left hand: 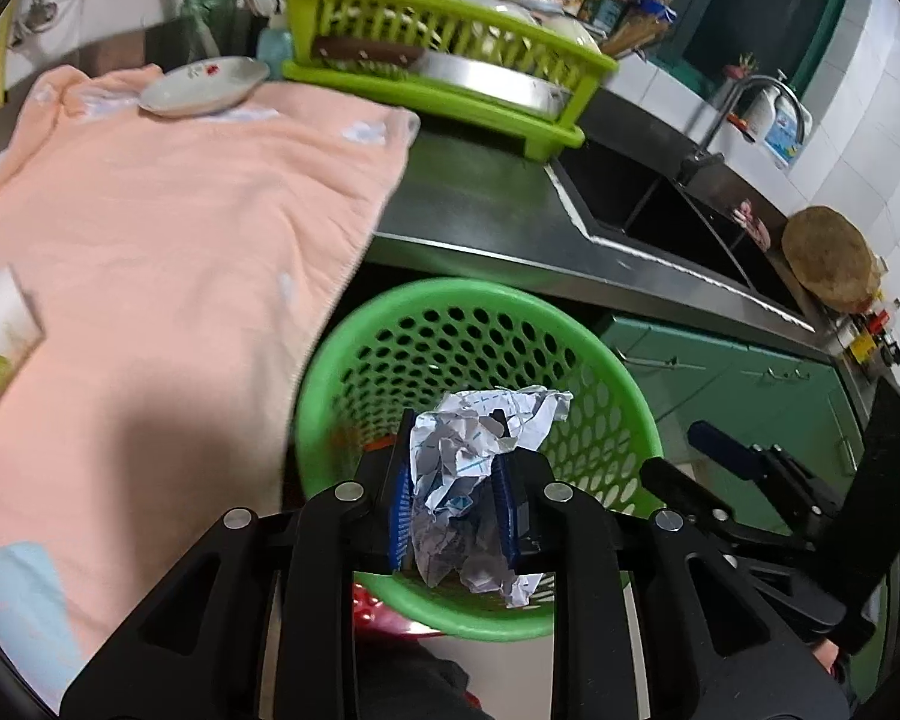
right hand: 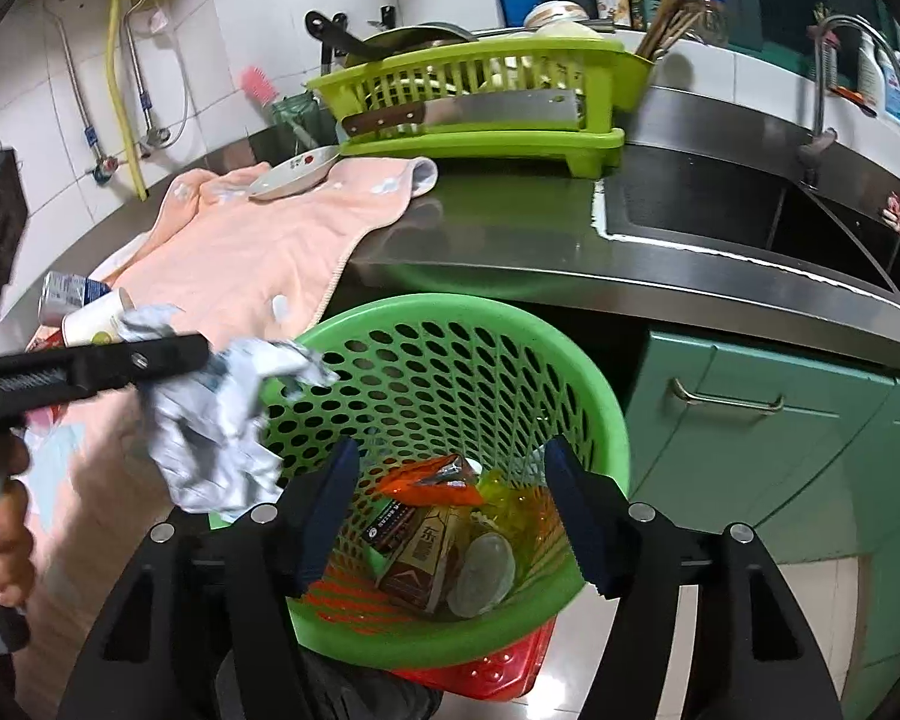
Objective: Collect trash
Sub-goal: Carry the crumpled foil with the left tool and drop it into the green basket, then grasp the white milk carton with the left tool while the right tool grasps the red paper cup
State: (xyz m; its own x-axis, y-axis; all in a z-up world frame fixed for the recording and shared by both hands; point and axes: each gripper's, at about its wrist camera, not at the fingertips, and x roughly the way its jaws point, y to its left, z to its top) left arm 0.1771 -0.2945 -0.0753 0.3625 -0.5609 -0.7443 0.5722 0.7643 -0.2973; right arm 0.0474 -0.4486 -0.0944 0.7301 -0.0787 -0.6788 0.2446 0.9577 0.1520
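A crumpled white paper (left hand: 468, 480) sits between the blue pads of my left gripper (left hand: 453, 426), which is shut on it over the near rim of a round green basket (left hand: 330, 360). In the right wrist view the same paper (right hand: 222, 420) hangs at the basket's (right hand: 606, 420) left rim. My right gripper (right hand: 450, 447) stands open above the basket with nothing between its fingers; it also shows at the right of the left wrist view, right gripper (left hand: 675, 450). Inside the basket lie an orange wrapper (right hand: 426, 480), a brown carton (right hand: 420, 558) and a clear lid (right hand: 483, 564).
A peach towel (right hand: 258, 252) covers the steel counter's left part, with a plate (right hand: 294, 171) on it. A can (right hand: 66, 294) and paper cup (right hand: 96, 321) lie at its near left. A lime dish rack (right hand: 480, 96), a sink (right hand: 720, 210) and green cabinets (right hand: 750, 450) stand beyond.
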